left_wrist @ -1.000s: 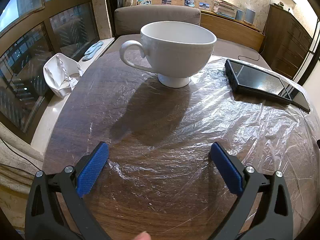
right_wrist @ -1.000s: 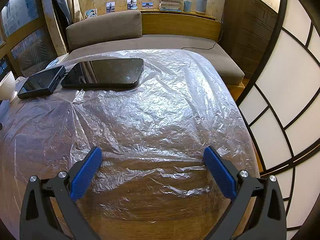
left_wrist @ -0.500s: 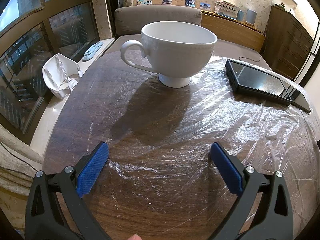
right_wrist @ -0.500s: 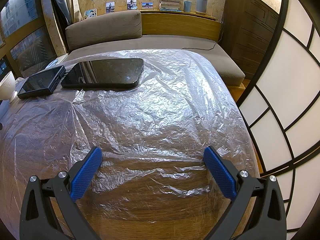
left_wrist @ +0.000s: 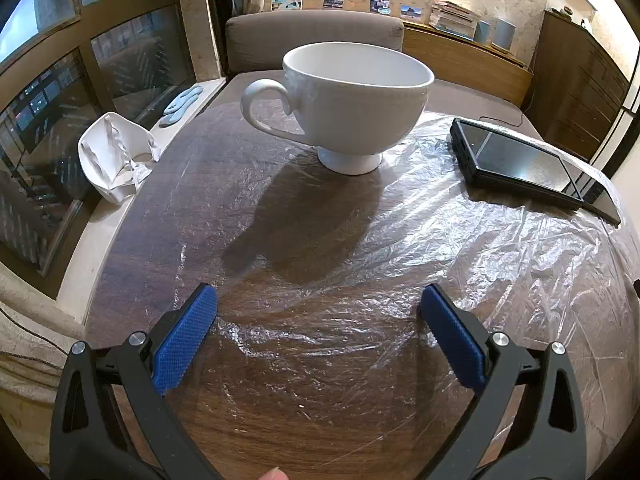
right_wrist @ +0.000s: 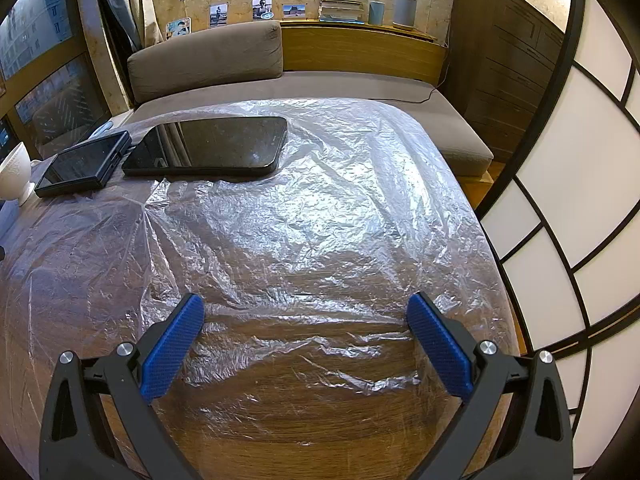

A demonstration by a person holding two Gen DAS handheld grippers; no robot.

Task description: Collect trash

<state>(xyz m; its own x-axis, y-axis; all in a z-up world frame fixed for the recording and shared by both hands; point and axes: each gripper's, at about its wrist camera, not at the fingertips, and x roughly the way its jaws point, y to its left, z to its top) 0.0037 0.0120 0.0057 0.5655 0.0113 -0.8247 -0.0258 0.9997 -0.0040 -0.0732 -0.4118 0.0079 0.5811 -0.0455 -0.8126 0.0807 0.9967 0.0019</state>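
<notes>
A thin clear plastic sheet [left_wrist: 460,248] lies crumpled over the round wooden table [left_wrist: 312,412]; it also shows in the right wrist view [right_wrist: 320,216], covering most of the top. My left gripper [left_wrist: 318,308] is open and empty just above the sheet's near edge. My right gripper [right_wrist: 306,316] is open and empty above the sheet's near edge on the right side of the table [right_wrist: 312,432]. A crumpled white mask or wrapper [left_wrist: 114,156] lies on the window ledge at the left.
A large white cup [left_wrist: 344,100] stands at the table's far side. A small black device [left_wrist: 516,160] and a black tablet [right_wrist: 208,146] lie on the sheet; the device also shows in the right wrist view [right_wrist: 84,164]. A sofa [right_wrist: 208,60] stands behind.
</notes>
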